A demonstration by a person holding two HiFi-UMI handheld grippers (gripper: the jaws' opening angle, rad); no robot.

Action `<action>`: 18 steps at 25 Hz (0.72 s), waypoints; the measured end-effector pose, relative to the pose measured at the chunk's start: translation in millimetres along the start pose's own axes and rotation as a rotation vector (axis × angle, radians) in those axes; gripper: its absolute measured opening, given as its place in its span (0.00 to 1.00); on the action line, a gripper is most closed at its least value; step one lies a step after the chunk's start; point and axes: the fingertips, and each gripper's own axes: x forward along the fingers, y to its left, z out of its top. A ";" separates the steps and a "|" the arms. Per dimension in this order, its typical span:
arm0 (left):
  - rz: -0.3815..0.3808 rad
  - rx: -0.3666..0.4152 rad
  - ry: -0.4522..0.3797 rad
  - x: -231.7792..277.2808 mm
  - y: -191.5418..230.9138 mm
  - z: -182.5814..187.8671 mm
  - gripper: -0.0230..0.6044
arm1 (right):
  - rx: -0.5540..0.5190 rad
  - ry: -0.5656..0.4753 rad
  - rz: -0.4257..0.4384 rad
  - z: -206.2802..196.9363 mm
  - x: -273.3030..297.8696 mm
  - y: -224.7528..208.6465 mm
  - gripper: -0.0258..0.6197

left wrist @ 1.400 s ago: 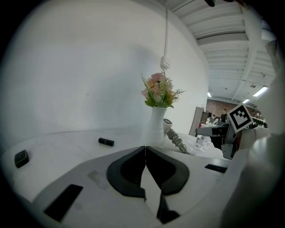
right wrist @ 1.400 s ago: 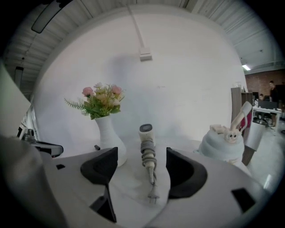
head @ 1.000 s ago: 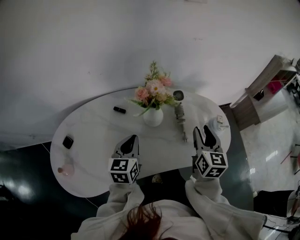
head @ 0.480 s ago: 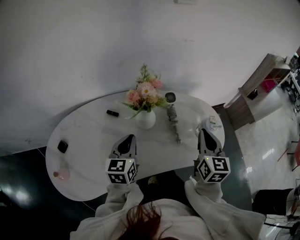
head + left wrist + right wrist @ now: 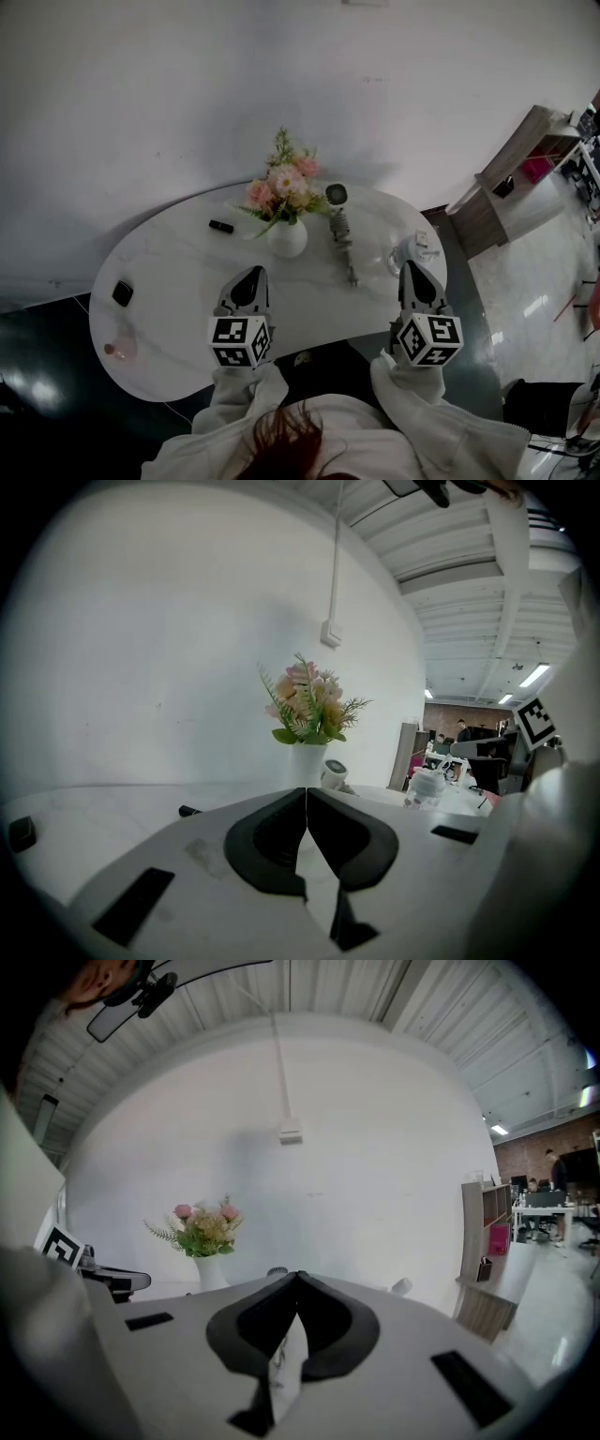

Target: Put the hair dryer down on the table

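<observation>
Hair dryer (image 5: 342, 234) lies flat on white table (image 5: 178, 281), just R of flower vase (image 5: 287, 238), apart from both grippers. L gripper (image 5: 251, 274): jaws together, nothing btwn them. R gripper (image 5: 413, 270): also closed tight, empty, near table's R end, w/ the Hair dryer to its left.

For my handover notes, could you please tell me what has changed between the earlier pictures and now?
The right tongs have closed on nothing and drawn away to the right from the grey hair dryer, which lies free on the white oval table. The left tongs, shut, the hair dryer itself and the white vase of pink flowers stayed where they were.
</observation>
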 end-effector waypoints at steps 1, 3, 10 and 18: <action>0.003 0.003 -0.002 -0.4 0.2 1.0 0.06 | 0.003 0.001 -0.001 -0.2 0.1 -1.2 0.12; 0.008 0.006 -0.005 -0.9 0.9 2.6 0.06 | 0.007 0.001 -0.002 -0.8 0.8 -3.1 0.12; -0.006 0.026 -0.027 1.3 -2.9 10.5 0.06 | 0.016 -0.002 0.007 1.3 4.7 -0.6 0.12; -0.027 0.056 -0.068 5.8 -9.9 26.4 0.06 | 0.007 -0.030 0.020 11.2 8.0 5.4 0.12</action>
